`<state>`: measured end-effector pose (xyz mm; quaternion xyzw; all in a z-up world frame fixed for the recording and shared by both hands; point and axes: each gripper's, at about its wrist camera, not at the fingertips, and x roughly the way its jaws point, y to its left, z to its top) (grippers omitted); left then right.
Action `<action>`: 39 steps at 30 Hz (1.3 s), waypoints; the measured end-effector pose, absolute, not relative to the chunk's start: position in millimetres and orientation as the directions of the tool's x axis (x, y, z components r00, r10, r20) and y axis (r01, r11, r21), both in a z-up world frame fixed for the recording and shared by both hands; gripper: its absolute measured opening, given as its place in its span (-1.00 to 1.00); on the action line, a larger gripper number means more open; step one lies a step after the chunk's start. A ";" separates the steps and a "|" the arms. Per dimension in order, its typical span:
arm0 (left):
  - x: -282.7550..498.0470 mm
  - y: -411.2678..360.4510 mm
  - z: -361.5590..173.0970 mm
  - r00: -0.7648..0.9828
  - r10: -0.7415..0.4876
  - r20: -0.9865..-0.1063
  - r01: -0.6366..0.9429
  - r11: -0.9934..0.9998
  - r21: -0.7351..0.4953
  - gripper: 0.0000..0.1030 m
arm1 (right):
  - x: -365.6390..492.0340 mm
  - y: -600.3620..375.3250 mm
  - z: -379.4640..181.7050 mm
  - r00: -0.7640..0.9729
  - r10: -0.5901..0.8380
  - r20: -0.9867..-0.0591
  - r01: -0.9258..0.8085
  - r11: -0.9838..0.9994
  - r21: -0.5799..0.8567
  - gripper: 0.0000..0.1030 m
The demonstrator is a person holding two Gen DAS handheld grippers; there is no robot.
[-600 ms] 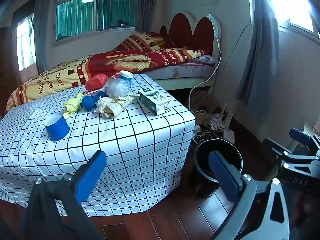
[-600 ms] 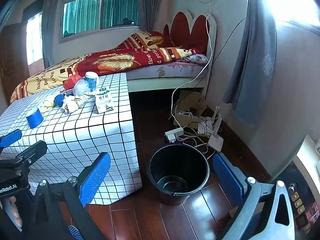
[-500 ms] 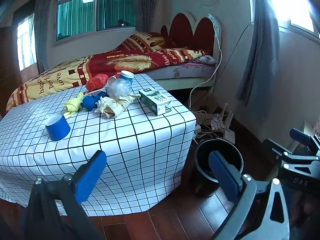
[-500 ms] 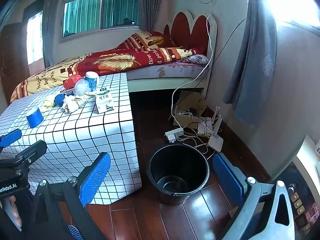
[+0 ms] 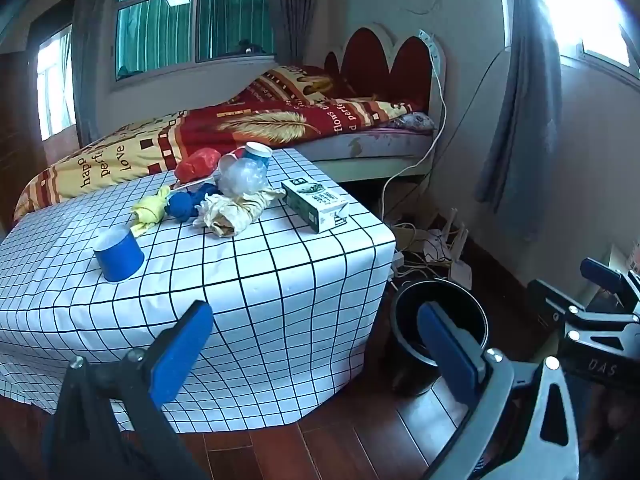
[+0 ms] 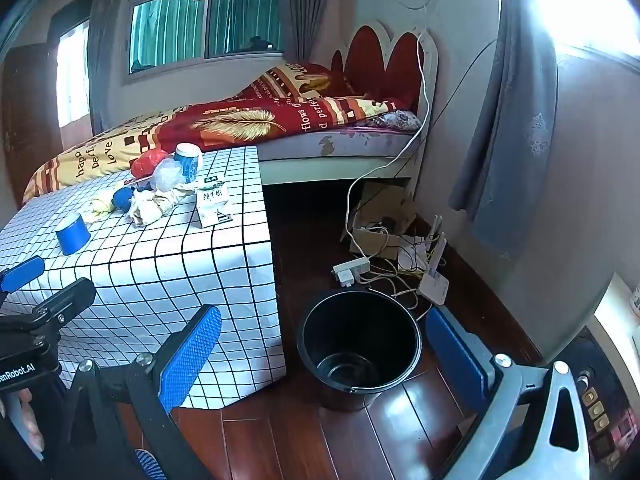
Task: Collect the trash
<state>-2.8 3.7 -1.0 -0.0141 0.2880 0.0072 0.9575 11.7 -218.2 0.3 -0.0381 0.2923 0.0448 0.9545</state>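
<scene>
Trash lies on the checked tablecloth (image 5: 248, 280): an upturned blue paper cup (image 5: 118, 254), a green milk carton (image 5: 316, 204), crumpled beige paper (image 5: 232, 212), a clear plastic bag (image 5: 244, 176), a red bag (image 5: 199, 164), blue and yellow wads (image 5: 168, 208). A black bucket (image 6: 360, 344) stands empty on the floor right of the table. My left gripper (image 5: 316, 344) hangs open before the table's near corner. My right gripper (image 6: 324, 352) is open too, framing the bucket. Both hold nothing. The milk carton (image 6: 213, 202) and the blue cup (image 6: 72, 234) show in the right wrist view as well.
A bed (image 5: 240, 132) with a red and yellow blanket stands behind the table. Cables, a power strip (image 6: 352, 270) and a router (image 6: 434, 280) clutter the floor by the wall beyond the bucket. Grey curtains (image 6: 508, 120) hang at right. The floor is dark wood.
</scene>
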 end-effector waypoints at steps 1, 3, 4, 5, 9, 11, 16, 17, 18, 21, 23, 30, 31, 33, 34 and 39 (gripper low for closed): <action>-2.6 3.9 -1.1 0.834 0.005 -0.552 -0.021 0.999 -0.024 0.99 | 11.3 -218.5 0.8 0.826 0.064 -0.560 -0.108 0.993 -0.046 1.00; -1.9 4.1 -0.8 0.833 0.007 -0.553 -0.023 0.999 -0.022 0.99 | 11.1 -218.4 0.8 0.825 0.063 -0.561 -0.107 0.993 -0.045 1.00; -1.6 4.2 -0.2 0.833 0.008 -0.553 -0.024 0.999 -0.022 0.99 | 11.4 -218.5 1.0 0.825 0.064 -0.561 -0.107 0.993 -0.045 1.00; -1.7 4.3 -0.3 0.832 0.006 -0.554 -0.022 0.999 -0.023 0.99 | 11.2 -218.4 0.8 0.826 0.064 -0.561 -0.108 0.993 -0.045 1.00; -1.3 5.0 0.4 0.831 0.005 -0.557 -0.023 0.999 -0.024 0.99 | 11.3 -218.5 1.3 0.826 0.063 -0.560 -0.107 0.993 -0.046 1.00; -1.5 5.3 0.2 0.831 0.005 -0.556 -0.022 0.999 -0.023 0.99 | 11.9 -217.7 1.0 0.826 0.062 -0.561 -0.107 0.993 -0.048 1.00; -1.3 5.7 0.3 0.830 0.005 -0.557 -0.022 0.999 -0.023 0.99 | 11.1 -218.1 1.6 0.827 0.061 -0.559 -0.107 0.993 -0.049 1.00; -1.5 5.8 0.3 0.830 0.005 -0.557 -0.021 1.000 -0.023 0.99 | 11.4 -218.6 1.3 0.827 0.063 -0.559 -0.107 0.993 -0.047 1.00; -1.5 5.9 0.4 0.831 0.005 -0.557 -0.022 0.999 -0.024 0.99 | 11.5 -218.7 1.4 0.826 0.063 -0.560 -0.107 0.993 -0.047 1.00; -1.1 5.2 0.2 0.830 0.006 -0.558 -0.022 1.000 -0.022 0.99 | 11.4 -218.4 1.1 0.827 0.062 -0.559 -0.107 0.993 -0.047 1.00; -1.5 5.5 0.4 0.830 0.004 -0.557 -0.022 0.999 -0.025 0.99 | 11.5 -218.3 1.2 0.827 0.062 -0.559 -0.107 0.993 -0.048 1.00; -1.1 5.3 0.1 0.832 0.003 -0.555 -0.019 1.000 -0.024 0.99 | 11.4 -218.0 0.9 0.827 0.063 -0.559 -0.107 0.993 -0.047 1.00; -1.2 5.5 0.1 0.832 0.000 -0.555 -0.018 1.000 -0.026 0.99 | 11.5 -218.0 0.9 0.827 0.063 -0.559 -0.108 0.993 -0.048 1.00; -0.9 4.9 0.1 0.831 0.002 -0.557 -0.018 1.000 -0.024 0.99 | 11.4 -217.9 0.9 0.827 0.063 -0.559 -0.108 0.993 -0.049 1.00; -0.8 5.1 0.1 0.831 -0.001 -0.556 -0.017 1.000 -0.026 0.99 | 11.2 -217.9 1.1 0.827 0.063 -0.558 -0.109 0.993 -0.049 1.00; 0.2 4.4 -0.4 0.830 -0.002 -0.558 -0.015 1.000 -0.027 0.99 | 11.6 -217.0 0.8 0.827 0.063 -0.559 -0.109 0.993 -0.049 1.00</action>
